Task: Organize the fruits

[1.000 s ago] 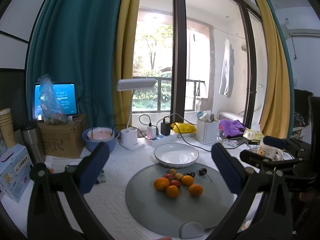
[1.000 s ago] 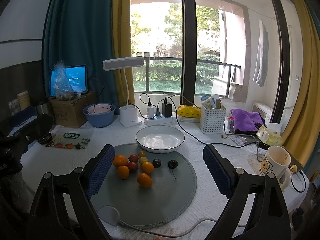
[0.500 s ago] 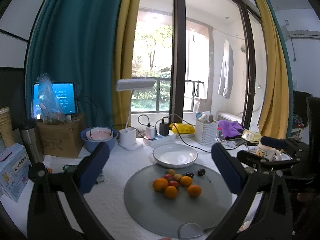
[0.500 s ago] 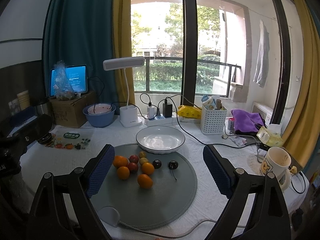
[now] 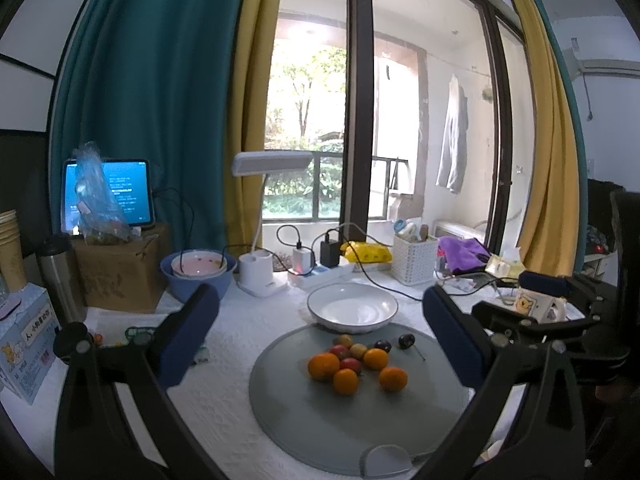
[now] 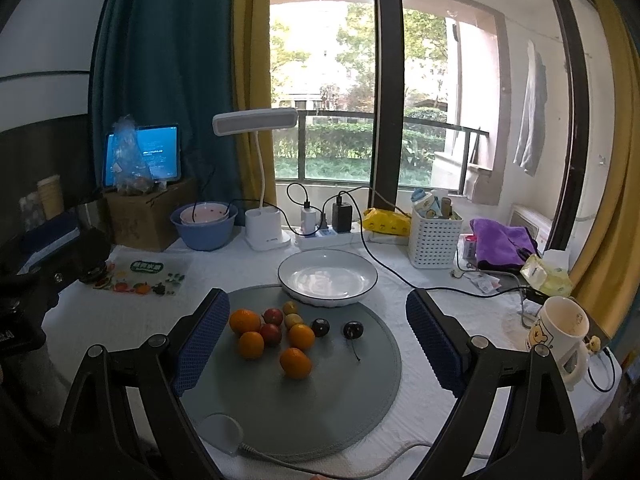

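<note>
A round grey mat (image 6: pixel 304 412) (image 5: pixel 320 420) lies on the white table. On it sit several small oranges (image 6: pixel 295 362) (image 5: pixel 393 378), red and yellow small fruits (image 6: pixel 273 315) (image 5: pixel 341 351) and two dark cherries (image 6: pixel 353 329) (image 5: pixel 406 340). An empty white plate (image 6: pixel 327 277) (image 5: pixel 352 306) rests at the mat's far edge. My left gripper (image 5: pixel 320 332) is open and empty, held above the near table. My right gripper (image 6: pixel 318 340) is open and empty, above the mat, with the fruits between its fingers in view.
Behind the plate stand a white desk lamp (image 6: pixel 264 236), a power strip with chargers (image 6: pixel 324 234), a blue bowl (image 6: pixel 204 228), a white basket (image 6: pixel 434 236) and a cardboard box (image 6: pixel 146 216). A bear mug (image 6: pixel 560 336) stands at the right. A cable (image 6: pixel 400 272) crosses the table.
The left wrist view has shifted slightly, so the mat and fruit sit a little farther left. The right gripper has barely moved. Both stay open.
</note>
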